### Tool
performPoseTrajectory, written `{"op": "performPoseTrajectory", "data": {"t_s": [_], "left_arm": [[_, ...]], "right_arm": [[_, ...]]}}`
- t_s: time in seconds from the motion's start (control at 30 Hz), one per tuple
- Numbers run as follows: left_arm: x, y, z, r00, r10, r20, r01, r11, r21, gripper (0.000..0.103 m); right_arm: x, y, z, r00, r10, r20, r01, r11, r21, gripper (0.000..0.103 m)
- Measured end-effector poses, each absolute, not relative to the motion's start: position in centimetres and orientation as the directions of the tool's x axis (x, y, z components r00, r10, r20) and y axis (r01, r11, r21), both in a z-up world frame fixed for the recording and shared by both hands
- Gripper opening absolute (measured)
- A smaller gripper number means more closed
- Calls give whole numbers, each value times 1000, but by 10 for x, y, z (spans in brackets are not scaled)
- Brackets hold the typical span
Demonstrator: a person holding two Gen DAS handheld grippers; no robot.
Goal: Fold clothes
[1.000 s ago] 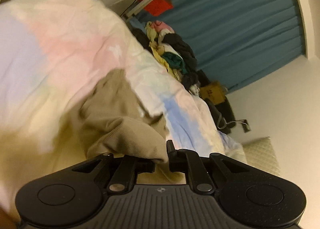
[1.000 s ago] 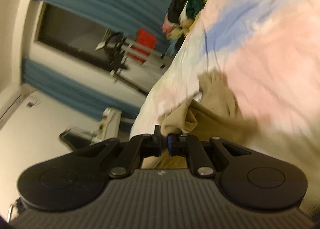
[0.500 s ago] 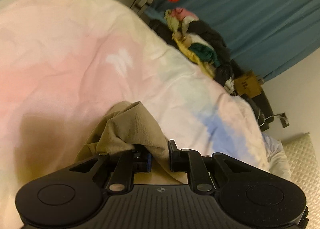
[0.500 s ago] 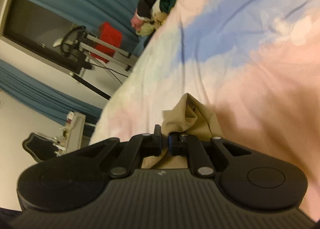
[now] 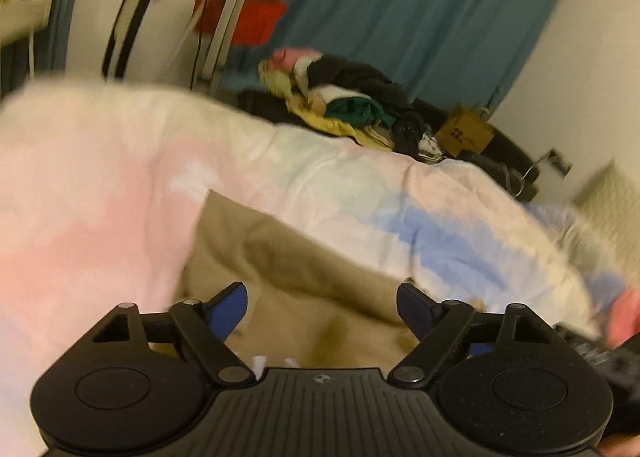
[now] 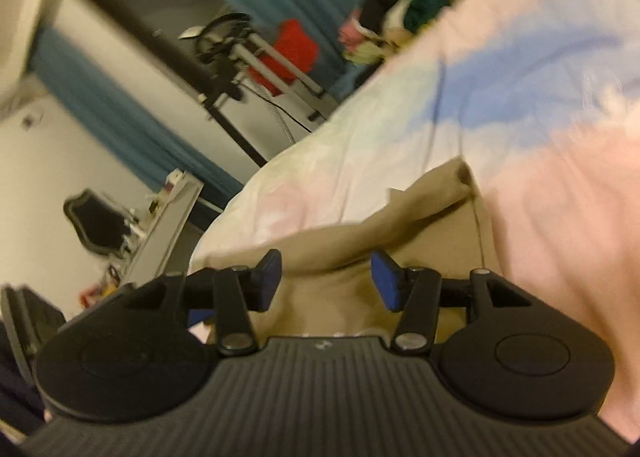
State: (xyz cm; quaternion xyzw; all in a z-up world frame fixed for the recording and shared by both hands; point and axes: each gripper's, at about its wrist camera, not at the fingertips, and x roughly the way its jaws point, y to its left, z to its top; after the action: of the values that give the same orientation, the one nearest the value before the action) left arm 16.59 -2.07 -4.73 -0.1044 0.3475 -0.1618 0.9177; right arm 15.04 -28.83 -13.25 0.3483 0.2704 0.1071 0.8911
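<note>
- My left gripper [image 5: 322, 307] has a black ribbed body, round side discs, silver pivot screws and blue finger pads [image 5: 228, 307].
- My right gripper [image 6: 326, 281] matches it: same ribbing, small centre emblem, blue pads [image 6: 386, 283].

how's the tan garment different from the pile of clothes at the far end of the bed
The tan garment is a single piece of one colour, lying spread on the pastel bedcover close to the claws. The pile of clothes is many pieces, black, green, yellow and pink, heaped in a crumpled mound far off by the blue curtain. Both are cloth, neither neatly folded.
</note>
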Motion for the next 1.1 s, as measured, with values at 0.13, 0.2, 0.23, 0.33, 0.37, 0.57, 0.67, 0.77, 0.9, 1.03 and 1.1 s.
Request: {"op": "performPoseTrajectory", "data": {"t_s": [0.13, 0.2, 0.23, 0.33, 0.37, 0.57, 0.67, 0.77, 0.9, 1.03, 1.1], "left_arm": [[168, -25, -56, 713, -320, -624, 217, 947, -238, 85], [174, -29, -63, 708, -303, -637, 221, 953, -208, 85], [178, -31, -67, 705, -295, -646, 223, 956, -193, 85], [190, -36, -79, 705, -271, -656, 241, 961, -139, 85], [194, -38, -84, 703, -265, -660, 246, 961, -124, 85], [209, -44, -107, 696, -242, -676, 262, 962, -75, 87], [204, -49, -105, 704, -231, -671, 281, 959, -35, 87], [194, -43, -100, 701, -251, -667, 270, 960, -78, 87], [167, -28, -87, 688, -287, -667, 257, 955, -146, 87], [138, -23, -81, 684, -285, -672, 228, 958, -174, 87], [125, -26, -87, 700, -255, -667, 219, 966, -140, 87]], "right_arm": [[143, -275, -123, 840, 312, -443, -28, 842, 539, 34], [151, -271, -128, 835, 279, -474, -21, 878, 479, 30], [156, -270, -133, 835, 256, -488, -10, 893, 451, 30], [179, -270, -148, 836, 196, -513, 21, 922, 387, 30], [187, -271, -154, 835, 185, -519, 32, 924, 381, 30], [214, -265, -184, 813, 165, -559, 64, 928, 366, 27], [207, -263, -180, 819, 157, -552, 67, 929, 364, 27], [190, -260, -169, 828, 160, -537, 65, 924, 376, 29], [156, -248, -152, 828, 165, -536, 40, 936, 351, 30], [130, -235, -151, 802, 160, -575, 31, 951, 308, 29], [125, -232, -159, 787, 164, -594, 40, 948, 315, 29]]}}
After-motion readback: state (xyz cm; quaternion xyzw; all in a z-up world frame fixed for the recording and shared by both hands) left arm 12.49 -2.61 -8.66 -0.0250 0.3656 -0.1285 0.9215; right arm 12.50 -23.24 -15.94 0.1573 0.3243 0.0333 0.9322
